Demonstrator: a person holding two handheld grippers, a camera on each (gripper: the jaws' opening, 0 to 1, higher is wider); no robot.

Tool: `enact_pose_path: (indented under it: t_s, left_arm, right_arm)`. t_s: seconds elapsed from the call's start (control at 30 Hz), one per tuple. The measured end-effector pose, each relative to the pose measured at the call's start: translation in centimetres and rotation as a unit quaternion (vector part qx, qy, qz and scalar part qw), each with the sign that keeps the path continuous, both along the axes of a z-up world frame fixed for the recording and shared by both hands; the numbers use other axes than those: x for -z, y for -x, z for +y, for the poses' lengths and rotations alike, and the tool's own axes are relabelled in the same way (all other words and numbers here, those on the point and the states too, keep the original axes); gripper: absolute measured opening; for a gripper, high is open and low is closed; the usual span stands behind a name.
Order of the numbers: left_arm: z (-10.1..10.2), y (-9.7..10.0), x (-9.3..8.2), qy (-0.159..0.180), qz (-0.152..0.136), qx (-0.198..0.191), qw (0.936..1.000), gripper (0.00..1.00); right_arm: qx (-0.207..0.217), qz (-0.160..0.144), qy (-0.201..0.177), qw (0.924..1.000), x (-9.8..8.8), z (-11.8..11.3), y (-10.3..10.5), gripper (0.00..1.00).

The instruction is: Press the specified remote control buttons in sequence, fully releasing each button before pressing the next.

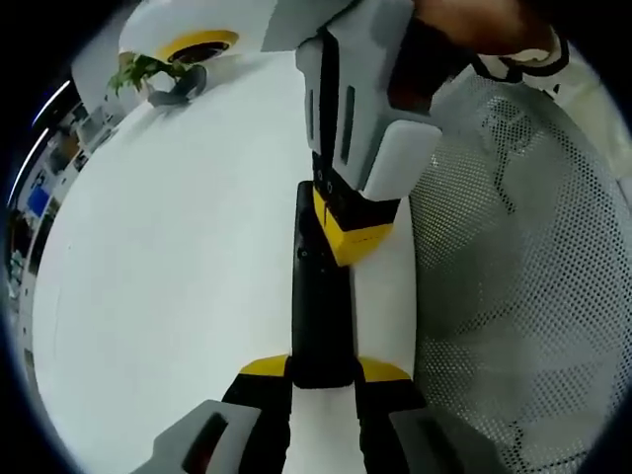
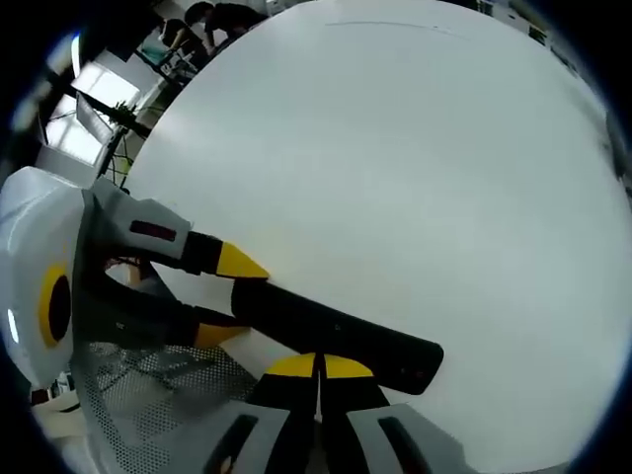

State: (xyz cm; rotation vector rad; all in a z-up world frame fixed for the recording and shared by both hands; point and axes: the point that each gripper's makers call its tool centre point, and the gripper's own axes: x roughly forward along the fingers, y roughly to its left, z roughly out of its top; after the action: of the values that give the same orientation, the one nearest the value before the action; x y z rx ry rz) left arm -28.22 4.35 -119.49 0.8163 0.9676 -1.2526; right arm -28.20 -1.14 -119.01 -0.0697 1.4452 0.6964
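A long black remote control (image 1: 321,306) lies lengthwise over the white table (image 1: 168,276). My left gripper (image 1: 324,367) is shut on its near end, one yellow-tipped jaw on each side. My right gripper (image 1: 351,232) comes down from above, and its yellow tips touch the remote's top face. In the right gripper view my right gripper (image 2: 319,367) has its jaws shut together with nothing between them, resting on the remote (image 2: 341,336). There the left gripper (image 2: 225,298) clamps the remote's left end. The buttons are too dark to make out.
A small green plant in a grey pot (image 1: 163,79) and a white-and-yellow object (image 1: 193,44) stand at the table's far end. A white mesh chair (image 1: 513,257) stands beside the table edge. People (image 2: 197,25) are far off in the background.
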Motion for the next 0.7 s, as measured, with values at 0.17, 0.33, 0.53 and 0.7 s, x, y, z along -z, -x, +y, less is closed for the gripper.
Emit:
enact_pose_path:
  t_s: [0.17,0.33,0.53,0.7]
  left_arm:
    - [0.0,-0.1,0.0,0.007,0.004,0.001,1.0000,0.24]
    - [-0.2,-0.1,0.1,-0.010,0.004,0.012,0.9999,0.24]
    - [-0.1,0.0,0.1,-0.019,0.003,0.010,0.9998,0.25]
    - [-0.1,0.1,0.0,-0.025,0.003,0.010,0.9996,0.25]
  right_arm:
    - [-0.007,0.000,-0.007,1.0000,-0.1,0.1,0.0,0.00]
    - [-0.016,0.003,0.004,0.9999,-0.3,0.2,0.1,0.00]
    - [0.009,-0.012,-0.033,0.9993,-1.5,1.1,-0.7,0.00]
    - [0.018,-0.019,-0.039,0.9989,-1.5,1.2,-1.4,0.00]
